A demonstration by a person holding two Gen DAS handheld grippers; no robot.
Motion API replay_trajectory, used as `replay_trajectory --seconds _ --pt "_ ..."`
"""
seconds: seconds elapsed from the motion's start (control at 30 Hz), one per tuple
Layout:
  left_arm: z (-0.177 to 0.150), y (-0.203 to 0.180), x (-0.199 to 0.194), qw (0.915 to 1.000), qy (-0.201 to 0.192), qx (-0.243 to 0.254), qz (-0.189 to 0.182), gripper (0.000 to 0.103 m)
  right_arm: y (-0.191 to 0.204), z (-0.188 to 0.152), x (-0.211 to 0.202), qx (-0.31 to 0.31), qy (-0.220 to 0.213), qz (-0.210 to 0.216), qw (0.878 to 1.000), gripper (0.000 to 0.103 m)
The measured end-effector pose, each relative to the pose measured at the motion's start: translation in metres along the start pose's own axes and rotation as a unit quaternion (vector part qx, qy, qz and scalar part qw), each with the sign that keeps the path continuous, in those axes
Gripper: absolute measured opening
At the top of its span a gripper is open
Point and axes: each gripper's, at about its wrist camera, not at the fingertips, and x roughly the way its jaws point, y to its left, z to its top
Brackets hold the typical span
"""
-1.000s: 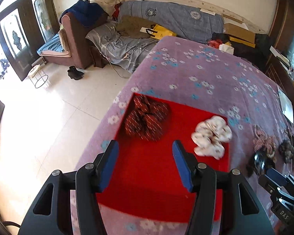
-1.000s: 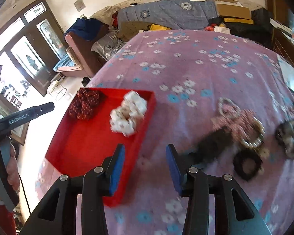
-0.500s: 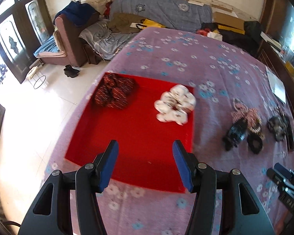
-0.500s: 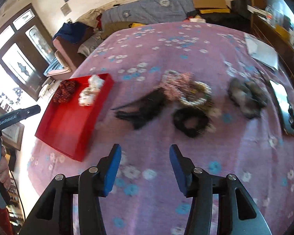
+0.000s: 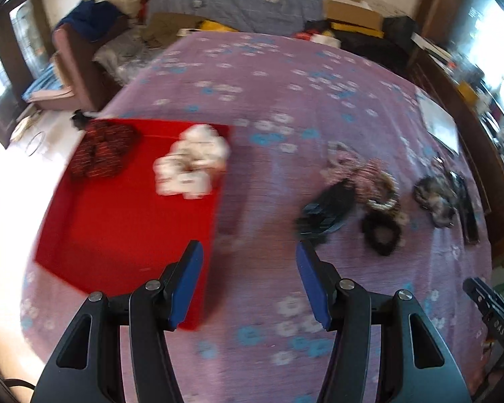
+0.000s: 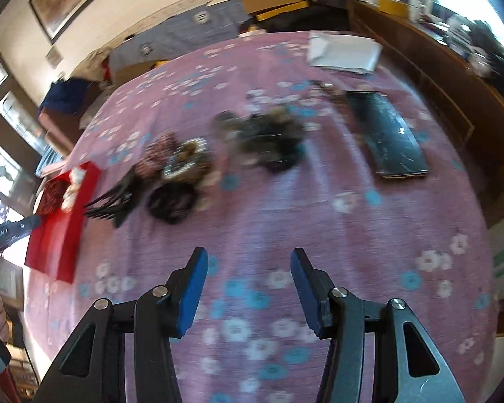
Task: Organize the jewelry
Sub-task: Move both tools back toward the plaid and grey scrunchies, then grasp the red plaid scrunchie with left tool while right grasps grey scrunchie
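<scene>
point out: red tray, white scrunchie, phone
red tray (image 5: 117, 235), left wrist view, bare floor of the tray.
white scrunchie (image 5: 191, 164), left wrist view, middle of the fabric ring.
phone (image 6: 386, 137), right wrist view, centre of the dark screen.

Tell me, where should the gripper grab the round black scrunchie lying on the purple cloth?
Pinch one side of the black scrunchie ring, probably its near edge, coming down from above. It lies flat with an open middle, so one finger can drop inside and the other outside. The frames are blurred, so finer detail is unclear.
</scene>
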Motion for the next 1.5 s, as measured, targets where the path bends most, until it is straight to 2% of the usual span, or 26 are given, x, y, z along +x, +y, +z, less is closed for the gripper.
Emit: replay_trajectory --seconds 0.13,0.27,0.43,0.57,0.83,0.87,0.93,0.97,1.07,1.1,1.13,1.17,1.27,1.5 --pt "0.005 -0.045 0.017 0.9987 0.006 0.038 -0.034 0.056 -0.027 0.011 0.004 0.018 -0.007 -0.006 1.000 0.055" --pt "0.018 -0.084 0.037 0.9963 0.007 0.069 -0.051 0.056 -0.039 0.026 0.012 0.025 -0.013 0.006 1.000 0.055" --pt "0.043 -0.116 0.061 0.9941 -0.001 0.095 -0.052 0.056 -0.037 0.053 0.032 0.016 -0.027 0.022 0.999 0.055" --pt "0.060 -0.133 0.078 0.9922 0.000 0.113 -0.052 0.056 -0.037 0.074 0.055 0.023 -0.020 0.026 0.999 0.055" --pt "0.074 -0.158 0.125 0.9859 0.031 0.163 -0.020 0.056 -0.047 0.096 0.087 0.053 0.000 0.044 0.998 0.055" --pt "0.074 -0.160 0.127 0.9854 0.031 0.167 -0.018 0.051 -0.046 0.097 0.090 0.053 0.001 0.045 0.998 0.055" --pt "0.073 -0.161 0.131 0.9841 0.034 0.174 -0.010 0.027 -0.045 0.100 0.094 0.051 0.004 0.044 0.998 0.055" --pt "0.072 -0.162 0.132 0.9836 0.039 0.176 -0.010 0.009 -0.043 0.100 0.096 0.050 0.005 0.044 0.998 0.055" --pt "0.069 -0.161 0.128 0.9844 0.031 0.173 -0.013 0.006 -0.039 0.102 0.101 0.045 0.010 0.044 0.998 0.055" --pt "0.067 -0.161 0.124 0.9846 0.028 0.172 -0.015 0.006 -0.038 0.103 0.102 0.041 0.010 0.044 0.998 0.051" --pt "0.066 -0.161 0.120 0.9847 0.025 0.171 -0.017 0.006 -0.035 0.103 0.103 0.035 0.010 0.046 0.998 0.032" --pt "0.064 -0.161 0.115 0.9849 0.020 0.170 -0.022 0.006 -0.032 0.103 0.103 0.028 0.014 0.050 0.998 0.023" --pt "0.057 -0.162 0.097 0.9845 0.009 0.172 -0.034 0.006 -0.023 0.102 0.098 0.009 0.007 0.045 0.999 0.012" --pt "0.044 -0.159 0.050 0.9842 -0.020 0.166 -0.058 0.006 -0.012 0.095 0.072 -0.009 -0.017 0.048 0.999 0.007"
